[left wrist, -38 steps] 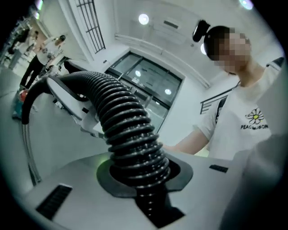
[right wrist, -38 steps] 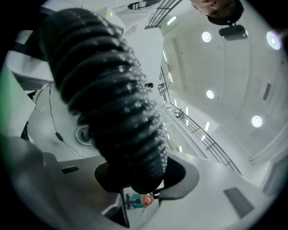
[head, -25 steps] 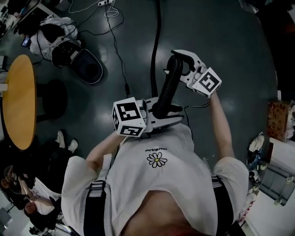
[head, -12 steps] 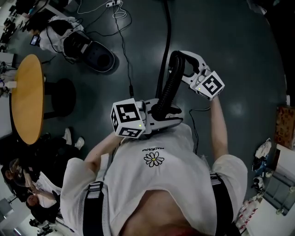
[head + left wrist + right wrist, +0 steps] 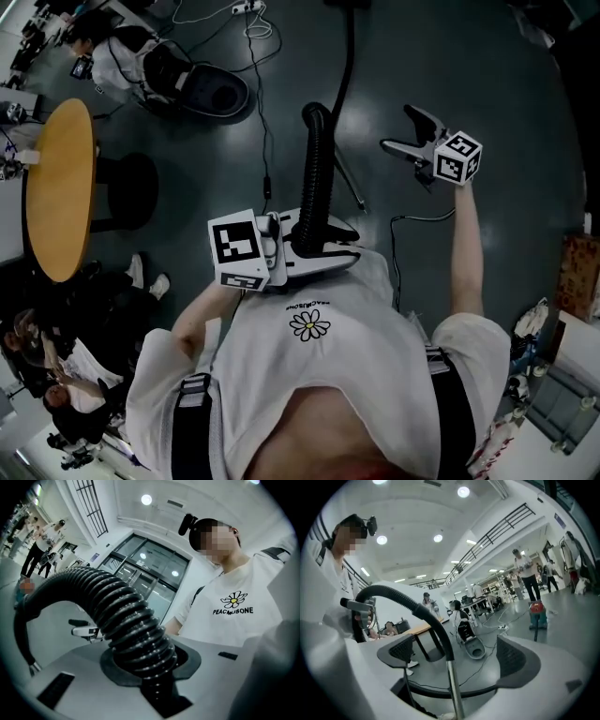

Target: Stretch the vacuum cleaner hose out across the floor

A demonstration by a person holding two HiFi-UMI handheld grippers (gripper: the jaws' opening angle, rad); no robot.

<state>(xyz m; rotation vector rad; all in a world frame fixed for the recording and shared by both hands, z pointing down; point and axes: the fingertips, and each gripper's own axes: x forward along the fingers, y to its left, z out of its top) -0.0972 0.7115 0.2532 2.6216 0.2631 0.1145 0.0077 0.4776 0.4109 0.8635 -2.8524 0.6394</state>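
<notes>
Ahead and to the right of the right gripper (image 5: 396, 127) the dark floor (image 5: 497, 112) lies open, and its tongs, which have just been opening, stand wide apart with nothing between them. On its left the ribbed hose (image 5: 317, 178), clamped in the tongs of the left gripper (image 5: 323, 246), rises as a barrier between the two hands, with a dark tube (image 5: 348, 56) and a thin cable (image 5: 261, 122) beyond. Farther left a pale-rimmed object (image 5: 211, 94), the round wooden counter (image 5: 56, 187) and seated people (image 5: 66, 375) crowd the floor, and a box (image 5: 574, 248) stands at the right edge.
</notes>
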